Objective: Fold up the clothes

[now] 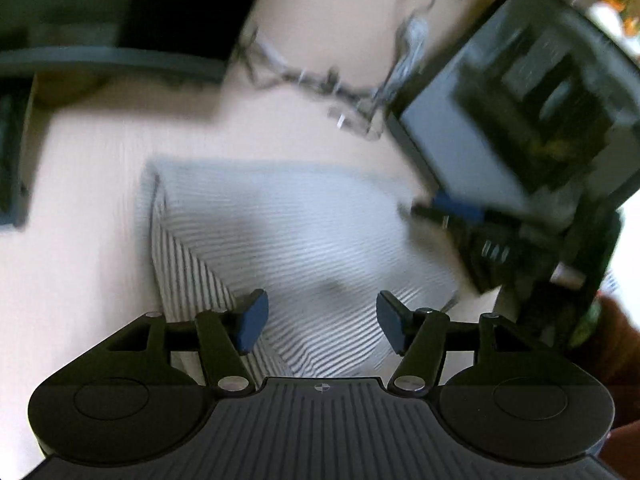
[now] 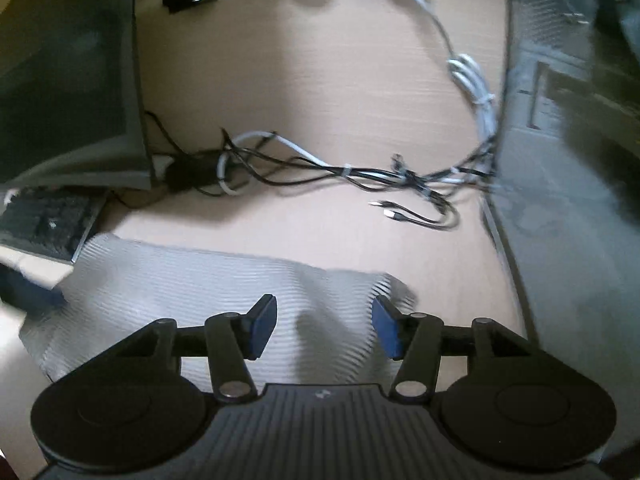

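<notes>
The folded garment of white cloth with thin grey stripes [image 1: 288, 232] lies flat on the pale wooden surface [image 1: 88, 208], directly under both pairs of tongs. In the left wrist view we see it as a broad rectangle whose long axis runs across the picture, from the left edge towards the other device on the right. Its main panel carries stripes running crosswise, while a folded strip along the left edge shows stripes turned nearly upright.

Our left tongs [image 1: 318, 322] hang over the near part of the cloth with their blue pads [image 1: 252, 326] spread apart; nothing is pinched between them, so they are released. Our right tongs [image 2: 324, 328] are also released, blue pads [image 2: 264, 330] parted above the garment [image 2: 192, 280], with cloth showing in the gap but not pressed.

In the left wrist view the right device [image 1: 520, 152] appears blurred at the right edge of the garment. In the right wrist view the garment's far edge runs roughly level across the picture, and its right corner [image 2: 394, 284] is slightly rumpled. Beyond it a tangle of black and white cables [image 2: 360, 176] lies on the surface, well apart from the cloth. A dark keyboard [image 2: 44, 222] sits near the garment's left corner.
</notes>
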`<action>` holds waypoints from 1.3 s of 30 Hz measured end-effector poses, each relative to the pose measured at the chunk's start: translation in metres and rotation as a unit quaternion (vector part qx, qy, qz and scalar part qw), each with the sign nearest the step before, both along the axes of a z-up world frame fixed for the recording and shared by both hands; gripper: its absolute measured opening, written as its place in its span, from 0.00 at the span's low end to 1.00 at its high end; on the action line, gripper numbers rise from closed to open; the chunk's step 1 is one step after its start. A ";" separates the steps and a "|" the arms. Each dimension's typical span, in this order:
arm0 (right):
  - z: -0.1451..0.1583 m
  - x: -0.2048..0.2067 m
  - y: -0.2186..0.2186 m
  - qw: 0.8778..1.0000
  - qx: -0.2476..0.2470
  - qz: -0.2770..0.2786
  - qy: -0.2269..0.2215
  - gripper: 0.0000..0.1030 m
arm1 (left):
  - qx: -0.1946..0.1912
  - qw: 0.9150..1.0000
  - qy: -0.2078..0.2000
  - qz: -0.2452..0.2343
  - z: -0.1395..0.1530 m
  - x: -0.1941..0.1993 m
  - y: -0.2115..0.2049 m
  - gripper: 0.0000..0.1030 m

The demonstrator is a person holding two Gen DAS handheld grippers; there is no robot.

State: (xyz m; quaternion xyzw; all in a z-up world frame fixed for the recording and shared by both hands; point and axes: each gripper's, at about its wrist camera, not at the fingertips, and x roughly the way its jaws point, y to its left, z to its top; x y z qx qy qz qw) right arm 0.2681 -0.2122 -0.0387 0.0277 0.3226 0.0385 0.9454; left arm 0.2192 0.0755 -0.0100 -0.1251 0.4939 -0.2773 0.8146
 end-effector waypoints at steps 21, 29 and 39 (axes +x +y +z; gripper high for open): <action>-0.028 -0.025 0.033 0.994 0.031 0.078 0.071 0.81 | 0.049 0.996 -0.050 0.053 -0.013 0.079 -0.034 0.89; 0.020 -0.031 -0.004 1.000 -0.014 -0.009 0.011 0.89 | 0.029 0.997 -0.047 0.044 0.006 0.057 -0.044 0.86; -0.034 0.028 -0.019 0.997 -0.045 0.014 0.058 0.37 | 0.027 0.999 -0.004 0.027 -0.016 0.042 -0.079 0.58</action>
